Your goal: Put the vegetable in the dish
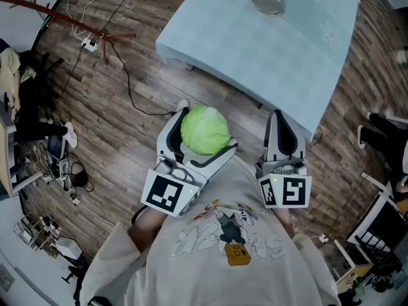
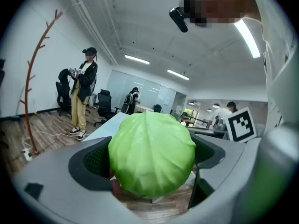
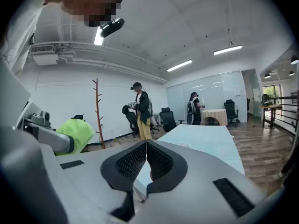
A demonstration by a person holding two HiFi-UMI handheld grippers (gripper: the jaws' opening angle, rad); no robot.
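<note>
Two grippers hang well short of the clear glass dish (image 1: 268,0) on the pale blue surface (image 1: 268,56). The left gripper's (image 1: 205,127) wide-spread jaws clasp the round green cabbage (image 2: 152,153); the right gripper's (image 3: 146,146) jaws are pressed together, empty. The carry likely goes best kept level, lowering into the dish before letting go.

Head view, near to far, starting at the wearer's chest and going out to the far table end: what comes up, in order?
Cream printed shirt → round green cabbage gripped in the left tongs → brown wood-plank floor → pale blue table → clear glass dish near its far end.
</note>
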